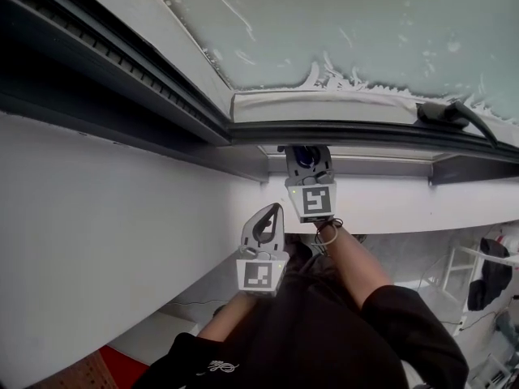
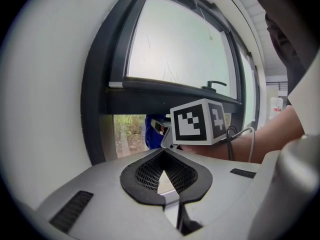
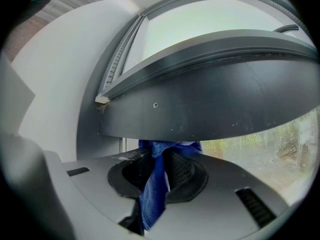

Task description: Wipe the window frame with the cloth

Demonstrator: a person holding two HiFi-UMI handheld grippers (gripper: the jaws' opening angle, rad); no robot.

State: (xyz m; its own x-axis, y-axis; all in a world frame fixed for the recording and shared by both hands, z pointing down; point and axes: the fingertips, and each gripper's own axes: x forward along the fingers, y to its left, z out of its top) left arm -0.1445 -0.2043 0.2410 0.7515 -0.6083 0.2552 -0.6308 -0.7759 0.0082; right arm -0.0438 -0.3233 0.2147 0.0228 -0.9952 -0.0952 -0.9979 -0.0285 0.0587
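Observation:
The dark window frame (image 1: 365, 132) belongs to a sash that stands swung open. My right gripper (image 1: 306, 157) reaches up to the underside of its bottom rail (image 3: 225, 99) and is shut on a blue cloth (image 3: 154, 189). The cloth's bunched top (image 1: 302, 153) is close under, or against, that rail. From the left gripper view the cloth (image 2: 149, 131) shows under the rail (image 2: 150, 101), in front of the right gripper's marker cube (image 2: 197, 121). My left gripper (image 1: 268, 217) hangs lower, below and left of the right one, apart from the frame. It (image 2: 163, 151) is shut with nothing held.
A dark handle (image 1: 450, 112) sits on the sash's rail at the right. Frosted, streaked glass (image 1: 365, 31) fills the sash. The white wall (image 1: 97, 201) runs below the outer frame. Greenery (image 3: 270, 139) shows through the gap under the rail. Far below are a rack (image 1: 486, 274) and red flooring (image 1: 122, 363).

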